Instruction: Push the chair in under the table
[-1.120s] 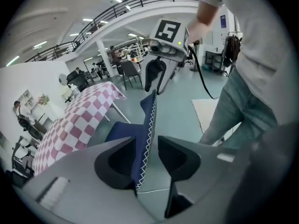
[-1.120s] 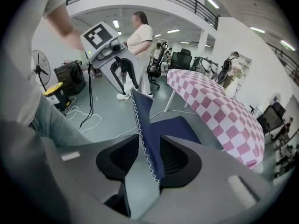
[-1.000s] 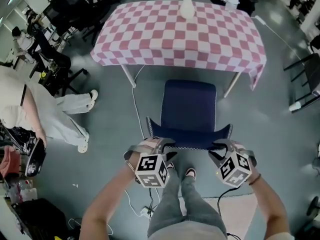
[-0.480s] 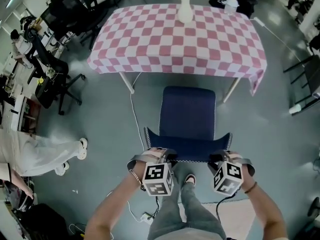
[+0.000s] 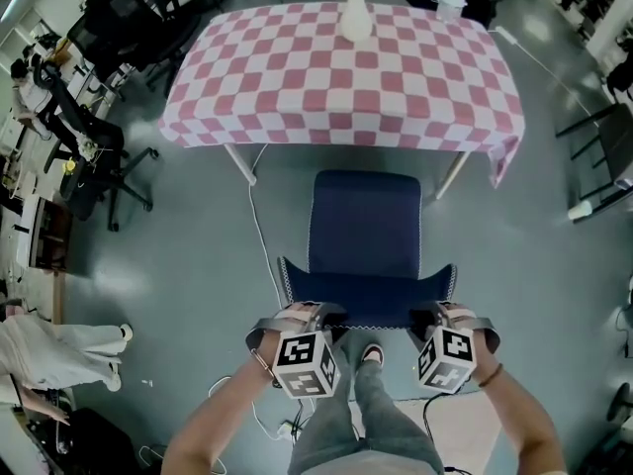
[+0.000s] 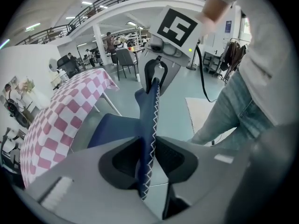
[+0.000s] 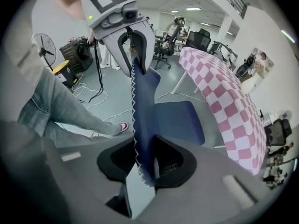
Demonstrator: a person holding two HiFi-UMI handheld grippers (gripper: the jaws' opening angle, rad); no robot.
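A dark blue chair [image 5: 364, 221] stands in front of the table [image 5: 341, 77], which wears a pink-and-white checked cloth. The seat's front is just short of the cloth's near edge. The chair's back [image 5: 366, 300], edged with white zigzag stitching, lies nearest me. My left gripper [image 5: 315, 312] sits over its left end and my right gripper [image 5: 435, 312] over its right end. In the left gripper view the back [image 6: 148, 125] runs between the jaws of the left gripper [image 6: 148, 157], pads against it, jaws still closing. The right gripper [image 7: 145, 160] holds the back [image 7: 142, 120] likewise, also closing.
A white vase [image 5: 356, 18] stands on the table's far side. Black office chairs [image 5: 89, 137] crowd the left, and a black frame [image 5: 603, 137] the right. A white cable [image 5: 259, 255] trails on the floor left of the chair. A person [image 5: 49, 349] is at lower left.
Both grippers have sunk a little onto the chair's back. The person at left has moved away toward the lower-left corner. The chair has not moved relative to the table.
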